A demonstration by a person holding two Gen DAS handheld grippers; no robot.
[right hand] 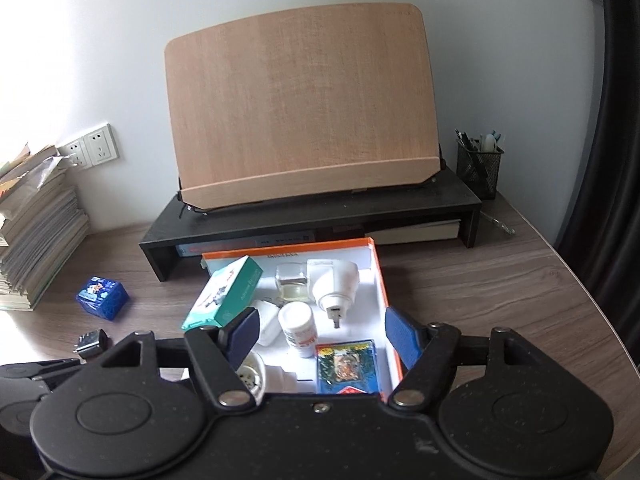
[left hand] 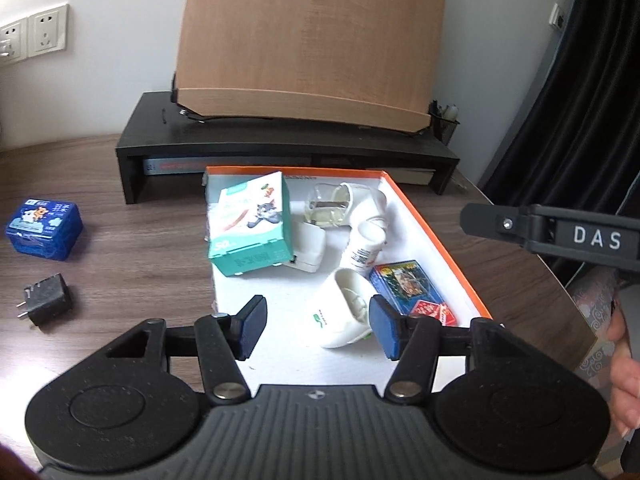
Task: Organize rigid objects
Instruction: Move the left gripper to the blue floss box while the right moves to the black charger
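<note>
Hovering low over the near end of the orange-rimmed white cardboard tray, the left gripper has its jaws spread wide and holds nothing; a white rounded plug-in device with a green mark lies just ahead of it, close to the blue pad of its right jaw. The right gripper hangs over the same near end, jaws likewise spread and empty, with a blue playing-card box showing between them. Further in, a white pill bottle with a red-printed label lies on its side, then a teal and white cartoon-printed carton tilted against a white charger block, and at the far end a clear glass bottle. Two rigid things sit outside the tray on the wood-grain surface, and the coming move probably turns on them: a black wall adapter with metal prongs near the left edge, and a blue printed box beyond it, further towards the far left corner. Both lie well to the left of the left jaws, so the left hand is clearly the nearer. The adapter's prongs point left, away from the tray. Behind the tray a black desk riser carries a tilted wooden board.
</note>
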